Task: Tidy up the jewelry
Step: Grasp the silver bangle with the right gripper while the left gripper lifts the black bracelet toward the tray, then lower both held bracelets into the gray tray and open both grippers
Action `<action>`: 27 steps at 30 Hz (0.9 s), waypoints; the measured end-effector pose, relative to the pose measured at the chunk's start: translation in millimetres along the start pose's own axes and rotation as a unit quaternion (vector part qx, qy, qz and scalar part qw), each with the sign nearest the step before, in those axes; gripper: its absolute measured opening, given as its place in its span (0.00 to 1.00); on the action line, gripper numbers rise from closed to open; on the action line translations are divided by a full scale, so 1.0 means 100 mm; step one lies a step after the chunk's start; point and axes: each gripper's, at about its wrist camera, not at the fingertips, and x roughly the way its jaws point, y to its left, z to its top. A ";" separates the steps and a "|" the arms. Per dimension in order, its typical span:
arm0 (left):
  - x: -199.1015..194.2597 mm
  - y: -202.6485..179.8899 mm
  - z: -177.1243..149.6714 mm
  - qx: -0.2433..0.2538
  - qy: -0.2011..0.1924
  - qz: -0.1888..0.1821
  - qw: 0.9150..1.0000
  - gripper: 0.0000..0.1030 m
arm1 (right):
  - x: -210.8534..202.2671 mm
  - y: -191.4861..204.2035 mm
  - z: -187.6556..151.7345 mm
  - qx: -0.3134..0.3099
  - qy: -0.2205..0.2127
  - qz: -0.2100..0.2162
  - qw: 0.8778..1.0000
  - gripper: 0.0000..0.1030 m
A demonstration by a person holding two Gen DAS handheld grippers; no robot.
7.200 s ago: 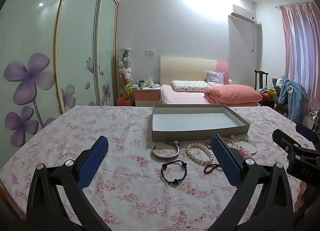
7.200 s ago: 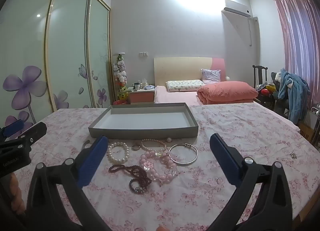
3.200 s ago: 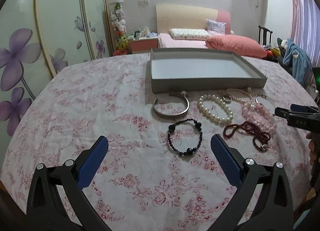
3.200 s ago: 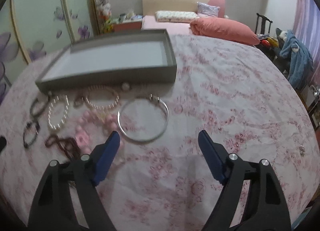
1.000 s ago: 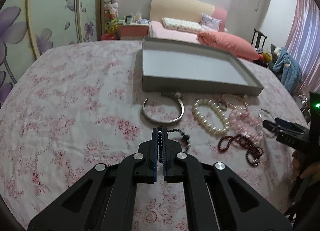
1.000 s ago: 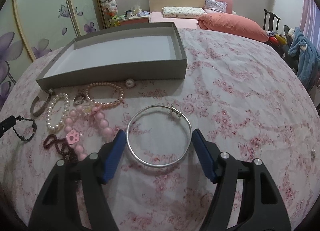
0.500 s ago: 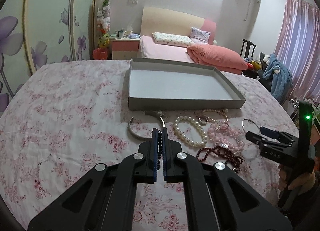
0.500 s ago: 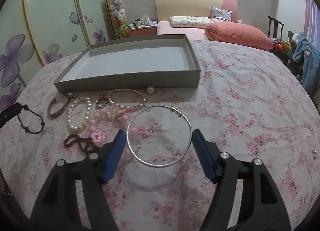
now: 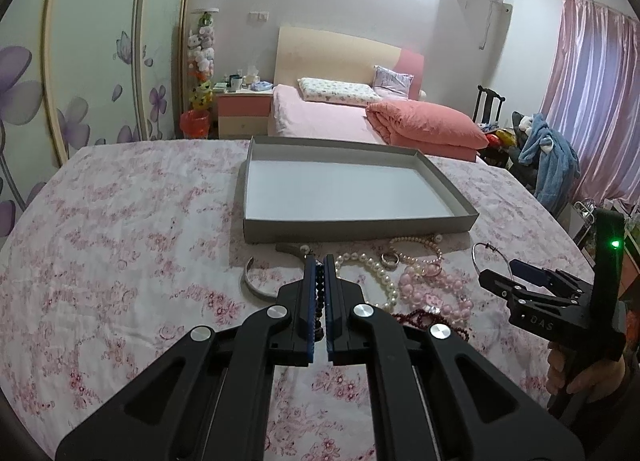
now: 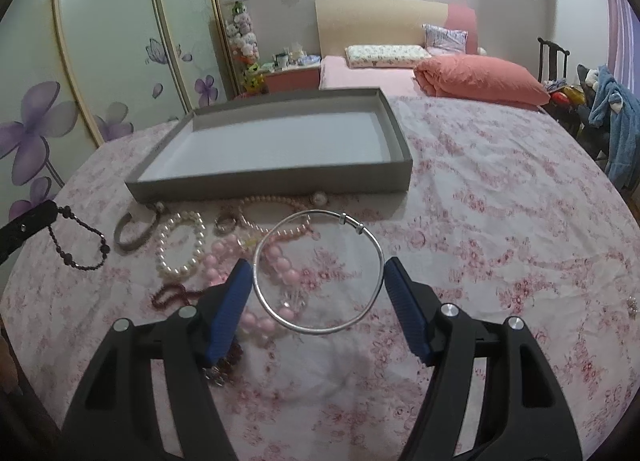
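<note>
My right gripper (image 10: 318,281) has its fingers (image 10: 236,295) spread wide, pinching the thin silver bangle (image 10: 318,327) from both sides and holding it up over the bench (image 10: 500,229). My left gripper (image 9: 319,261) has its fingers pressed together on the black bead bracelet (image 10: 80,239), which hangs down from them in the air. Under them, near the front wall of the box, lie the pink bead bracelet (image 10: 276,261), the white pearl bracelet (image 10: 180,245) and the grey cuff (image 10: 130,235). Farther back sits the flat grey box (image 10: 280,181), with nothing in it.
</note>
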 end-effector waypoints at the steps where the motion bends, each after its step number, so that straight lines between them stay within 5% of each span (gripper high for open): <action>1: 0.00 -0.01 0.01 0.001 -0.002 0.000 1.000 0.04 | -0.02 0.02 0.02 -0.002 -0.005 0.000 1.000 0.65; 16: 0.04 -0.28 0.43 0.031 -0.050 0.024 0.998 0.04 | -0.22 0.20 0.51 -0.025 -0.105 -0.019 0.994 0.65; 27: 0.52 -0.29 0.72 0.028 -0.056 0.047 0.997 0.04 | 0.07 0.25 0.94 -0.032 -0.143 -0.029 0.989 0.65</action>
